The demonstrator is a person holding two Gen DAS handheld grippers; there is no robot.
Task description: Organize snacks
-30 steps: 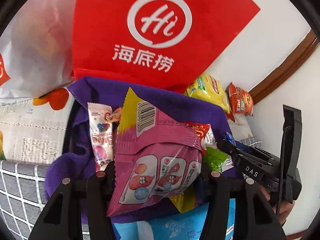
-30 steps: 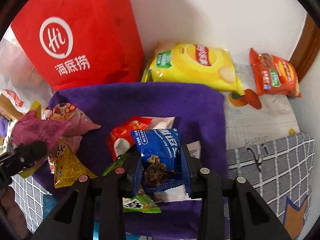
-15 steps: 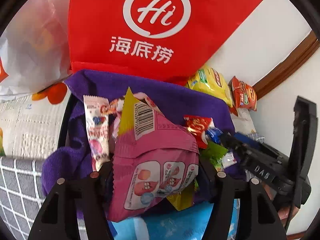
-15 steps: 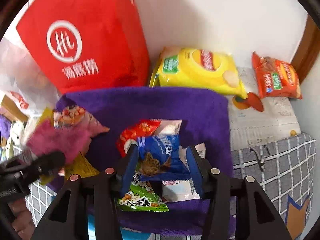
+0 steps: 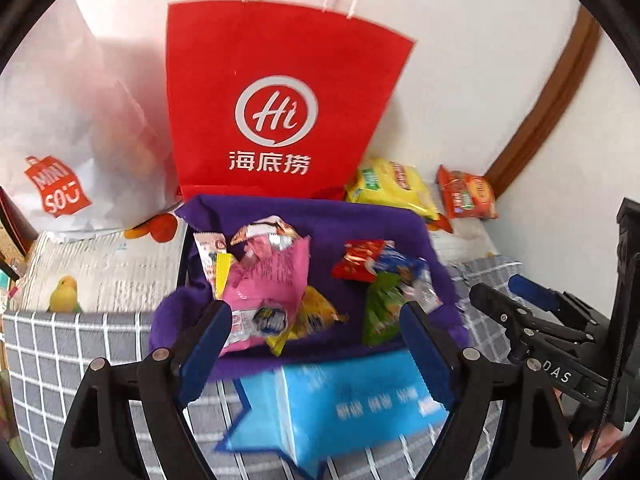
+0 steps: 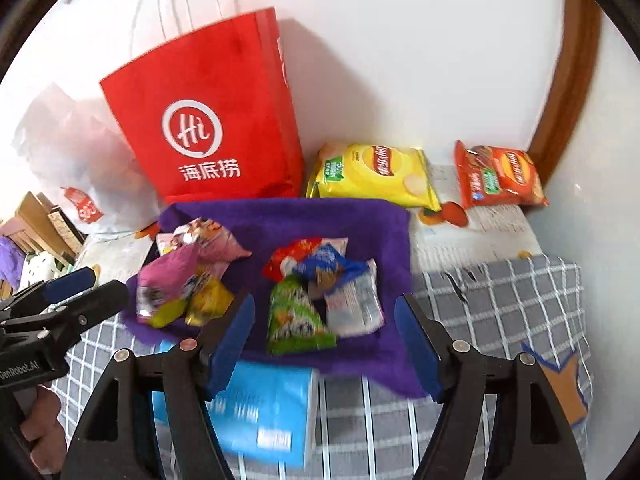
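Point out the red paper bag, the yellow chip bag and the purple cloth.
red paper bag (image 6: 224, 112): right wrist view, on its front face above the white logo.
yellow chip bag (image 6: 376, 172): right wrist view, on the middle of its front.
purple cloth (image 5: 320, 224): left wrist view, on a bare stretch near its far edge.

Pink snack packet on purple cloth, before red bag

Red paper bag upright against wall.

A plain white wall with brown wooden trim stands behind a grey checked cloth.
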